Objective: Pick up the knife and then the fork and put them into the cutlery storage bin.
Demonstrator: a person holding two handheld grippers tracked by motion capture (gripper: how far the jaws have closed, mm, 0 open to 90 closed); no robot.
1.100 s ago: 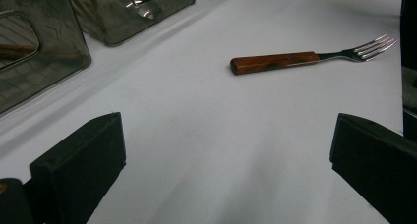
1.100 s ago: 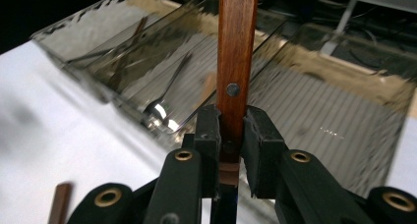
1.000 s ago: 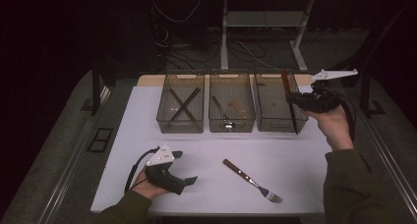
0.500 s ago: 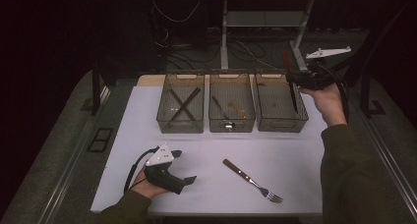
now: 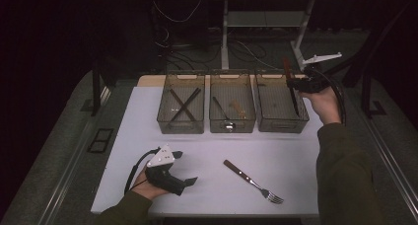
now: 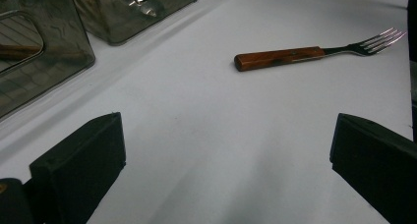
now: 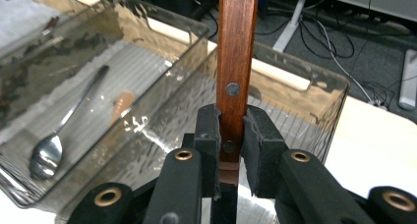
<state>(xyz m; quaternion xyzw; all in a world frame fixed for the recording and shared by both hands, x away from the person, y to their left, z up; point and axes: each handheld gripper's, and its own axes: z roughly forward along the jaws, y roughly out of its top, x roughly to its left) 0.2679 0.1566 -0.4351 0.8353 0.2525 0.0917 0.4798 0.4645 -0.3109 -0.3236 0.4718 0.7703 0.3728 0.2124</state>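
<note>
Our right tool [image 7: 231, 130] pinches a wooden-handled knife [image 7: 237, 62] upright over the right-hand bin [image 5: 281, 124], while our left tool [image 5: 185, 168] rests spread on the counter [image 5: 296, 156] near the fork [image 6: 314, 54], and we judge the narrow grip could let the knife swing and hit the rim.

The wooden handle [image 7: 237, 62] runs off the right gripper view's top edge, and its lower end is hidden behind the jaws.
</note>
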